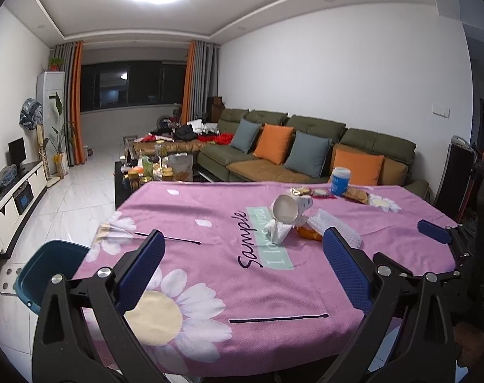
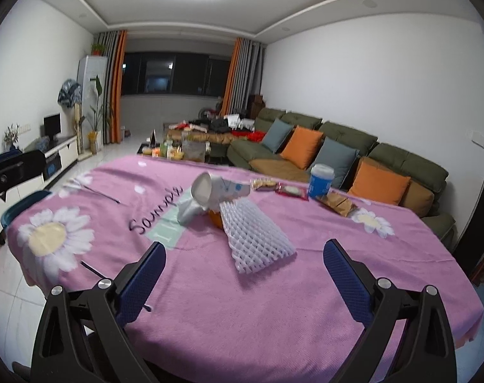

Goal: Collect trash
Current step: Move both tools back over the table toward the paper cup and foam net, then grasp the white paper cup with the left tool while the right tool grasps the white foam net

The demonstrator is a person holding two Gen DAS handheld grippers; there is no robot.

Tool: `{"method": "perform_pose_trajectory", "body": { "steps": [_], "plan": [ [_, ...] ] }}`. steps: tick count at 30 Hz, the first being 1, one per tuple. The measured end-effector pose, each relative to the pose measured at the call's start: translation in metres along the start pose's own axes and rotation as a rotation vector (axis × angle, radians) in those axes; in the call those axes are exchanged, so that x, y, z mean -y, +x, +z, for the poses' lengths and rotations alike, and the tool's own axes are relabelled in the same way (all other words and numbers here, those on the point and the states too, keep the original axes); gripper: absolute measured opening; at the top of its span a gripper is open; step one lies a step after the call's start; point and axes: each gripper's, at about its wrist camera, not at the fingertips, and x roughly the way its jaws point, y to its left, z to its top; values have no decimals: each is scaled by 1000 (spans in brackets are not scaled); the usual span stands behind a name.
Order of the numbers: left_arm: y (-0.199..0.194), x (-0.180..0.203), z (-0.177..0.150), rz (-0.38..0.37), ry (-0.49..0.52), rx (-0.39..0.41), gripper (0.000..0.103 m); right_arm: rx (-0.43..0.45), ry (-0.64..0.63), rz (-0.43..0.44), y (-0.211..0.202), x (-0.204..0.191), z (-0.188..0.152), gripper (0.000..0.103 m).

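Observation:
On the pink flowered tablecloth (image 1: pixel 210 255) lies a trash pile: a tipped white paper cup (image 1: pixel 288 209), a crumpled tissue (image 1: pixel 277 231), an orange wrapper (image 1: pixel 309 233) and white foam netting (image 1: pixel 336 226). In the right wrist view the netting (image 2: pixel 257 239) lies nearest, with the cup (image 2: pixel 210 190) and tissue (image 2: pixel 187 212) behind. Snack wrappers (image 2: pixel 283 188) and a blue cup (image 2: pixel 320 182) sit at the far edge. My left gripper (image 1: pixel 245 252) is open and empty, short of the pile. My right gripper (image 2: pixel 245 265) is open and empty, just short of the netting.
A teal bin (image 1: pixel 50 271) stands on the floor at the table's left edge. The other gripper's fingertip (image 1: pixel 433 231) shows at the right. A green sofa (image 1: pixel 305 153) with cushions and a cluttered coffee table (image 1: pixel 152 172) lie beyond.

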Motion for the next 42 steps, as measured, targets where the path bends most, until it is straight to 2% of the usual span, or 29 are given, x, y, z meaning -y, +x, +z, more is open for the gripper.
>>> {"method": "perform_pose_trajectory", "body": {
  "steps": [15,22,27,28,29,31,34,37,42],
  "plan": [
    [107,8,6,-57,11,-116,97,-165,-31,4,89,2,6,81],
    [147,19,10,-83,36,-147,97,-228,-62,8,114,-2,4,69],
    [180,32,17,-131,62,-172,97,-262,-60,10,125,1,2,55],
    [189,36,17,-145,70,-180,97,-268,-57,13,126,1,2,50],
    [195,40,17,-153,80,-186,97,-273,-53,15,127,2,1,41],
    [208,46,18,-159,93,-197,97,-278,-36,24,128,5,1,34],
    [230,53,19,-176,97,-222,97,-278,-6,44,129,12,1,15],
    [250,57,20,-186,86,-242,97,-275,30,67,128,19,3,10],
    [283,59,20,-216,36,-304,97,-247,87,90,122,34,9,10]
  ]
}}
